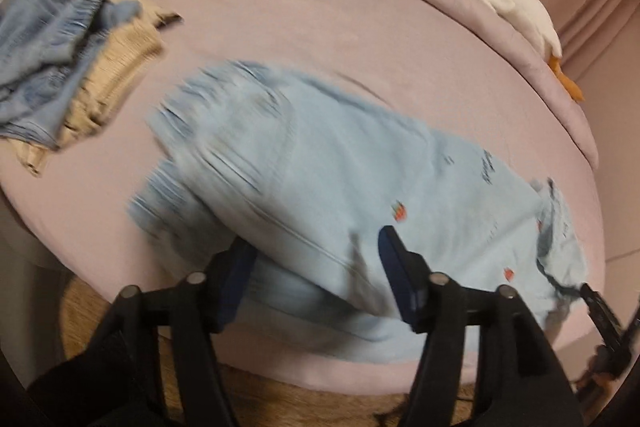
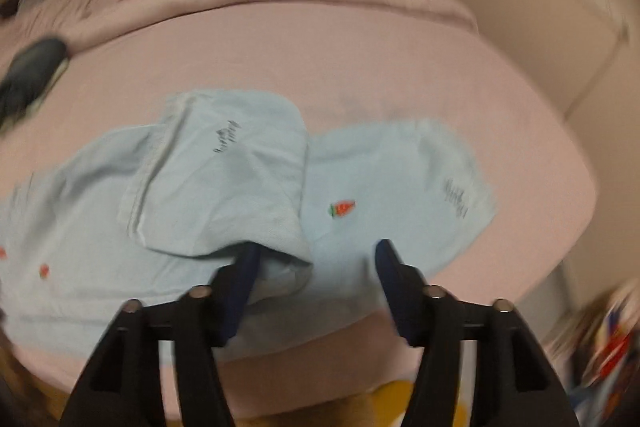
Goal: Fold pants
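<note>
pants (image 1: pixel 320 167) lie near clothes piles (image 1: pixel 60 67), apparently apart.

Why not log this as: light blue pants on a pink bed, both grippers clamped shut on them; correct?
Not quite. Both wrist views show the left gripper and right gripper open over the pants, not clamped. The pants are light blue, on the pink bed.
</note>
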{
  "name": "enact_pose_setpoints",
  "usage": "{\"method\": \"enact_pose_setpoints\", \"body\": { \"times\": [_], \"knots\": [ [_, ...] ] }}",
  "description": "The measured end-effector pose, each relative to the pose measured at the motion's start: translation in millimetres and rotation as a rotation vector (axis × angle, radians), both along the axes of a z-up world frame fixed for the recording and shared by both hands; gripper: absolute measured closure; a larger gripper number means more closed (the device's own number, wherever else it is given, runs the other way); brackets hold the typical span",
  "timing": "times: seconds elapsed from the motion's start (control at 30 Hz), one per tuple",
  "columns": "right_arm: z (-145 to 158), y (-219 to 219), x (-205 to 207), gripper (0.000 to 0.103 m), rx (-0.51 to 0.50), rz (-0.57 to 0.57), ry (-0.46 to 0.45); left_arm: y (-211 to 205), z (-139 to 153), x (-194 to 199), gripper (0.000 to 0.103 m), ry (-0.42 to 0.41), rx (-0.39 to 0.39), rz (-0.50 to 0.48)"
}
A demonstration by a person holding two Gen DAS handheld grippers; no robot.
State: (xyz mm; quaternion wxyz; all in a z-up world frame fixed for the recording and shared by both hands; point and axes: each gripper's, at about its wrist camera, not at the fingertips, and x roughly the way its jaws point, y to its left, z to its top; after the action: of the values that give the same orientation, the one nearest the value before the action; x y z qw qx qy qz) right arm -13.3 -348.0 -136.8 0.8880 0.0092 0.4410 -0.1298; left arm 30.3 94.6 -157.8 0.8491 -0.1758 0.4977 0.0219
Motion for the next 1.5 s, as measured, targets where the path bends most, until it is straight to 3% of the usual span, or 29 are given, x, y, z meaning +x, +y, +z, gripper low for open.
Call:
{"method": "enact_pose_setpoints", "body": {
  "times": [0.13,0.23,0.3,0.37,0.43,0.47,0.57,0.63,0.8,0.87,0.97,1.03,1.17,1.23,1.3,1.4,1.5],
  "knots": [
    [16,35,12,0.040,-0.010,0.165,-0.022,16,-5,10,0.040,0.020,-0.023,0.050],
    [3,60,34,0.040,-0.014,0.239,0.012,24,-12,20,0.042,0.031,-0.054,0.068],
    [-14,73,50,0.040,0.022,0.274,0.060,29,-15,25,0.064,0.044,-0.082,0.072],
    [-33,78,61,0.040,0.042,0.275,0.104,32,-19,27,0.075,0.044,-0.117,0.064],
    [-46,79,67,0.050,0.018,0.254,0.101,30,-19,27,0.084,0.036,-0.121,0.056],
    [-48,76,68,0.077,0.016,0.244,0.092,30,-18,26,0.086,0.032,-0.126,0.053],
    [-38,51,66,0.087,0.109,0.193,0.032,35,-3,17,0.089,0.016,-0.168,0.040],
    [-9,21,59,0.087,0.177,0.147,-0.057,38,12,10,0.089,-0.015,-0.202,0.026],
    [54,-96,20,0.087,0.281,-0.047,-0.274,37,24,-4,0.089,-0.019,-0.204,-0.012],
    [55,-131,6,0.087,0.288,-0.134,-0.300,34,14,-6,0.089,0.009,-0.165,-0.015],
    [29,-188,-5,0.087,0.356,-0.240,-0.273,31,-9,-4,0.087,0.079,-0.151,-0.013],
    [-7,-208,-7,0.087,0.414,-0.273,-0.205,27,-20,0,0.087,0.109,-0.137,-0.020],
    [-67,-220,-15,0.087,0.509,-0.349,-0.090,17,-17,5,0.083,0.101,-0.056,-0.056],
    [-72,-219,-23,0.086,0.562,-0.373,-0.105,17,-15,8,0.082,0.103,-0.062,-0.058],
    [-67,-225,-35,0.071,0.616,-0.396,-0.146,22,-13,9,0.074,0.112,-0.082,-0.039],
    [-46,-221,-55,0.044,0.538,-0.452,-0.186,28,-13,8,0.069,0.105,-0.098,-0.020],
    [-35,-213,-63,0.043,0.535,-0.434,-0.199,30,-11,8,0.063,0.104,-0.090,0.000]
  ]
}}
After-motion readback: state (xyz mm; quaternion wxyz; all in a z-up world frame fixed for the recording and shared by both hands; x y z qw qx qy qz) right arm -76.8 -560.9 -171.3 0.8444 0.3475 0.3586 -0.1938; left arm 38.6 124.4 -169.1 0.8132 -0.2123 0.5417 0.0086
